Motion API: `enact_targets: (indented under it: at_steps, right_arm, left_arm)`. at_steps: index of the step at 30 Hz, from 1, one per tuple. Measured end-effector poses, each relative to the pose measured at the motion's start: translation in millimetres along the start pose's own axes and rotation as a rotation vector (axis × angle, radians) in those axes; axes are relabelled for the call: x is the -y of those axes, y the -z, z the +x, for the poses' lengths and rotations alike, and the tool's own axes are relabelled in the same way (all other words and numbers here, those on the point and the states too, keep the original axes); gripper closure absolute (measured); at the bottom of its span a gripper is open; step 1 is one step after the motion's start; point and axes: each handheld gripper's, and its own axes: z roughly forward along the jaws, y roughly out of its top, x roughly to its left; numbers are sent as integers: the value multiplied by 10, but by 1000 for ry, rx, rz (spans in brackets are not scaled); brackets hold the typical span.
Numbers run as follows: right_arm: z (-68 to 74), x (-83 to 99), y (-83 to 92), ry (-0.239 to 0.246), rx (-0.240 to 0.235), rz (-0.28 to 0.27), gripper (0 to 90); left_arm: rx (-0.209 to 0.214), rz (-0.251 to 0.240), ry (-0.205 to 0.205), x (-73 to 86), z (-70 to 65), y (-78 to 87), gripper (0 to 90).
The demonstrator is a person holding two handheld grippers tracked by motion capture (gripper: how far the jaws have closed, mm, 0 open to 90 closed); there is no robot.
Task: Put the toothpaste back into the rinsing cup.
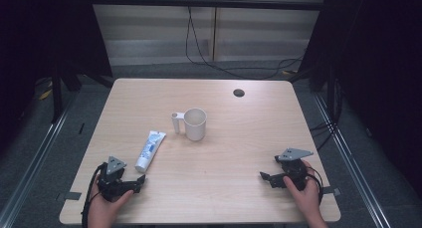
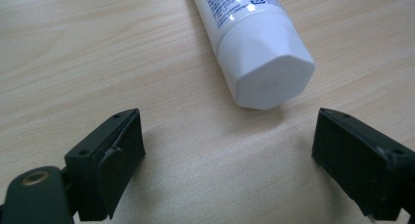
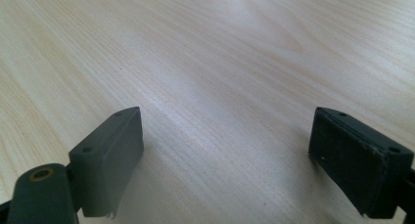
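On the far left I've got my left gripper (image 1: 140, 180) low over the pale wood-grain table (image 1: 224, 188), jaws spread wide with nothing between them. Looking along those jaws in the left gripper view, the white plastic tube with blue print (image 2: 254, 48) lies flat on the table just ahead, its faceted white cap (image 2: 271, 72) pointing straight at me, near the gap but not yet inside it. From the high view, that tube (image 1: 150, 150) lies at a slant, cap end toward my left gripper, crimped end toward the cream plastic mug (image 1: 194, 124) standing upright at mid-table, handle on its left side, a little apart from the tube. Over on the right, my right gripper (image 1: 263, 176) rests near the table's front edge, well apart from everything; its own view has both jaws open wide over bare wood.

My read: the tube is the thing to grab. The risk is the cap. It's smooth and tapered, so if I close on it, the pads could squeeze it forward and shoot the tube away. Coming in too low could also nudge the tube toward the mug before I've got a grip. Better to reach past the cap onto the body.
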Motion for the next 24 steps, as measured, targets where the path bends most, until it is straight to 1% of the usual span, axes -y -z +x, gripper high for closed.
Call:
enact_targets:
  at_steps: [3, 4, 5, 6, 7, 8, 9, 10, 11, 12, 13, 14, 15, 16, 18, 19, 20, 22, 23, 24]
  right_arm:
    - [0, 0, 0, 0, 0, 0, 124]
    - [0, 0, 0, 0, 0, 0, 124]
    - [-1, 0, 0, 0, 0, 0, 124]
    - [-1, 0, 0, 0, 0, 0, 124]
    - [-1, 0, 0, 1, 0, -1, 125]
    - [-1, 0, 0, 1, 0, -1, 125]
    - [-1, 0, 0, 1, 0, -1, 125]
    - [-1, 0, 0, 0, 0, 0, 124]
    - [-1, 0, 0, 1, 0, 0, 125]
    - [-1, 0, 0, 1, 0, 0, 125]
    - [-1, 0, 0, -1, -1, 0, 125]
    - [-1, 0, 0, 0, -1, 0, 124]
    - [-2, 0, 0, 0, -1, 0, 124]
    - [-2, 0, 0, 0, -1, 0, 124]
    - [-2, -1, -2, 0, -1, -1, 124]
    - [-3, -2, -3, 1, -2, -1, 123]
    - [-3, -2, -3, 1, -2, -1, 123]
    - [-3, -2, -3, 1, -2, -1, 124]
    - [-3, -2, -3, 1, -2, -1, 123]
    - [-3, -2, -3, 1, -2, -1, 123]
  left_arm:
    - [-10, 14, 10, -22, -6, -2, 127]
    - [-9, 28, 11, -39, -3, 2, 127]
    - [-17, 57, 29, -84, 1, 8, 161]
    - [-17, 57, 29, -84, 1, 8, 165]
    - [-8, 83, 38, -115, 7, 14, 165]
    - [13, 127, 64, -182, 22, 23, 192]
    - [35, 142, 80, -215, 31, 27, 217]
    - [35, 142, 80, -215, 31, 27, 229]
    - [53, 177, 102, -285, 38, 30, 229]
    - [53, 177, 102, -285, 38, 30, 230]
    - [68, 205, 103, -368, 41, 35, 229]
    - [68, 205, 103, -368, 41, 35, 229]
    - [84, 230, 118, -455, 31, 30, 230]
    - [84, 230, 118, -455, 31, 30, 231]
    - [75, 260, 106, -545, 25, 10, 238]
    - [86, 289, 107, -638, 21, -14, 244]
    - [86, 289, 107, -638, 21, -14, 249]
    - [87, 312, 107, -725, 15, -42, 249]
    - [84, 333, 94, -809, 10, -73, 249]
    - [84, 333, 94, -809, 10, -73, 250]
